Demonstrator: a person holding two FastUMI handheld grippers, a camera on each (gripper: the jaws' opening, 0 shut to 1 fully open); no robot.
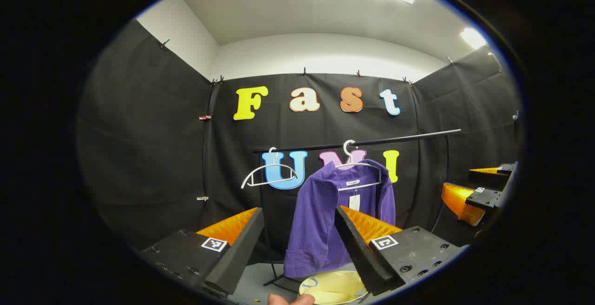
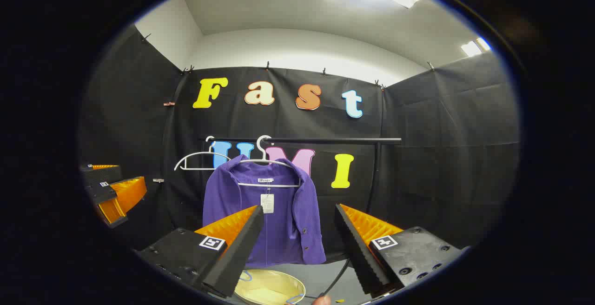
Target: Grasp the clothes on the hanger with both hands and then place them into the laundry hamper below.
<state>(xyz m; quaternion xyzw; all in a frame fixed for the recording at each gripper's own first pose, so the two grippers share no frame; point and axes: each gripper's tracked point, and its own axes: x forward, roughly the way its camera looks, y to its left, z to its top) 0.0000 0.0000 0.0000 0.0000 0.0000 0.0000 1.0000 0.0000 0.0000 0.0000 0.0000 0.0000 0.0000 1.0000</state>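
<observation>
Both the left gripper (image 1: 300, 230) and right gripper (image 2: 300, 230), jaws spread and empty, face the purple ribbed shirt (image 2: 265, 212) hanging mid-frame on its white hanger (image 2: 267, 163), lined up for a two-handed grasp.

Hamper (image 1: 332, 288) cut off by the bottom edge in the left gripper view, right side hidden behind a claw finger (image 1: 360, 254); depth cannot be told. Jacket (image 1: 325, 221) hem partly hidden by that same finger, right sleeve mostly out of sight behind the body. Tag (image 1: 354, 202) and collar label too small to read. Fingertip (image 1: 290, 299) at the bottom edge, rest of the hand cut off. Other claw (image 1: 479, 193) cropped at the right edge. In the right gripper view a finger (image 2: 237, 244) covers the jacket's lower left; rack base hidden, hamper (image 2: 269, 288) cropped below.
</observation>
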